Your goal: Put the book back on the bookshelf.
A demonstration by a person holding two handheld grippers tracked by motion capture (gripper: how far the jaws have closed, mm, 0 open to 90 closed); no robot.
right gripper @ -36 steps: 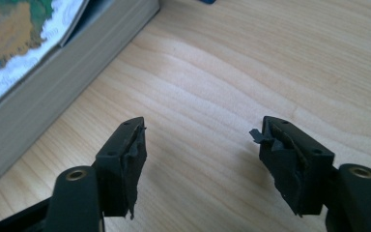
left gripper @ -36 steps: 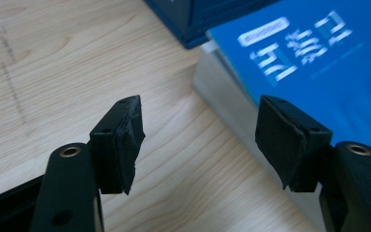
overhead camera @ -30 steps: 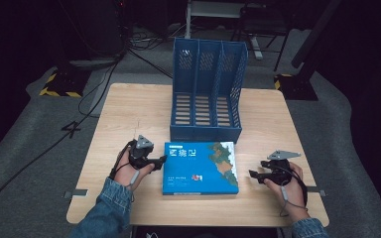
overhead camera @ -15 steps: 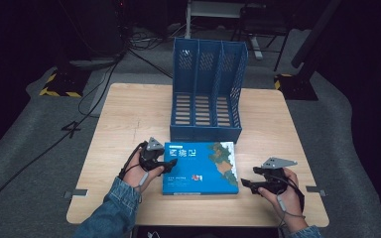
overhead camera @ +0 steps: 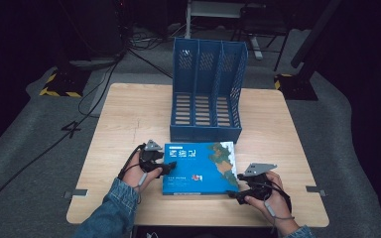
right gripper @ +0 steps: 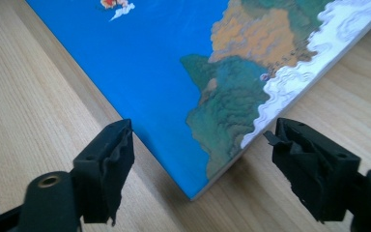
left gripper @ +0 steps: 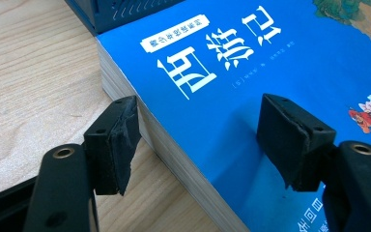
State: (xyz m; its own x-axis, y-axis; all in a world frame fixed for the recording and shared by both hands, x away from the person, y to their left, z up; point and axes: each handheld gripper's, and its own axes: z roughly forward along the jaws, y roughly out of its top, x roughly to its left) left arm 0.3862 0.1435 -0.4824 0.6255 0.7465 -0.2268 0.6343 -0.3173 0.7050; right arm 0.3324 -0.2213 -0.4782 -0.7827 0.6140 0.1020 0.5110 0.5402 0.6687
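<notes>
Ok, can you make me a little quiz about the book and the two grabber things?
1. True or false: the blue book lies flat on the table.
2. Which part of the book sits between the right gripper's jaws: a) a corner b) the title c) nothing?
3. What stands behind the book?

Key
1. True.
2. a) A corner sits between its open jaws, untouched by the pads; they have just been opening.
3. A blue file rack with upright compartments. The left gripper straddles the book's page edge, also open.
</notes>
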